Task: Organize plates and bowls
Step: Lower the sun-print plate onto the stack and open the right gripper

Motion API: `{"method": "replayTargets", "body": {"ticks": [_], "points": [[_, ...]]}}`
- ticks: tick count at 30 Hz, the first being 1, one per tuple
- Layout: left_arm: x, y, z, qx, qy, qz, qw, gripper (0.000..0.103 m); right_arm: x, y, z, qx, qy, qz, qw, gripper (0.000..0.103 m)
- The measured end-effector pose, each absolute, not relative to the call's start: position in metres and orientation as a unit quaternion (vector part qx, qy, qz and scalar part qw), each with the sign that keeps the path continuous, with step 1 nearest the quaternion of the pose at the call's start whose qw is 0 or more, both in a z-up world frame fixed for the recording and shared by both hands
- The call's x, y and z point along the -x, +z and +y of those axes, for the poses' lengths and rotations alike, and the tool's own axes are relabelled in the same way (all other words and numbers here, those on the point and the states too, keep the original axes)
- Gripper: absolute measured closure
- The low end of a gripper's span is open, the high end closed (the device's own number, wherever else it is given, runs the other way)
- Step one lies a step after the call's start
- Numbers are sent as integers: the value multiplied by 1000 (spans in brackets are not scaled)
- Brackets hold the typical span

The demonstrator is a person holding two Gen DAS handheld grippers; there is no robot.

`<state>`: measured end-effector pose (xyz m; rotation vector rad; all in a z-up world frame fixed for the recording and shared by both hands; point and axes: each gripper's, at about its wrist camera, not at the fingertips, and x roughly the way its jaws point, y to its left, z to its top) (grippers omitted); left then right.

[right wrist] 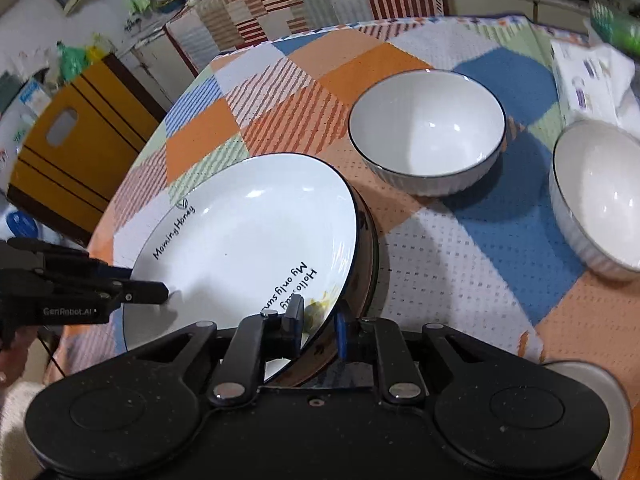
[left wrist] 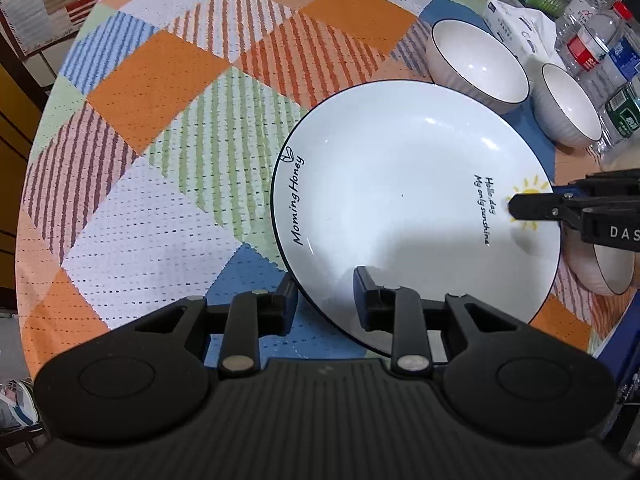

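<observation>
Left tool narrow, fingers straddling the near rim of the plate: one above, one below; actual pinch can't be confirmed. Right tool also narrow, straddling the opposite rim by the sun print. In the right view the plate tilts over a second, darker plate under it. Open bench left of the plate. Two bowls sit beyond it, apart; a third bowl lies beside the right tool. Bottles at the far edge.
</observation>
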<state>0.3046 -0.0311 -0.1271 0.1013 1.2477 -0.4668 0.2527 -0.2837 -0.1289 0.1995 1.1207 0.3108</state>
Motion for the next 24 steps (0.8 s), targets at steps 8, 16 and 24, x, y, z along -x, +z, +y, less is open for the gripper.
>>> {"method": "replayTargets", "body": {"ticks": [8, 16, 24], "points": [[-298, -131, -39, -71, -211, 571, 790, 75, -248, -121, -239, 68, 115, 541, 831, 68], [-286, -127, -35, -68, -193, 542, 815, 75, -228, -126, -225, 156, 86, 483, 857, 66], [-251, -91, -36, -69, -192, 511, 835, 75, -175, -83, -254, 82, 71, 413, 904, 63]]}}
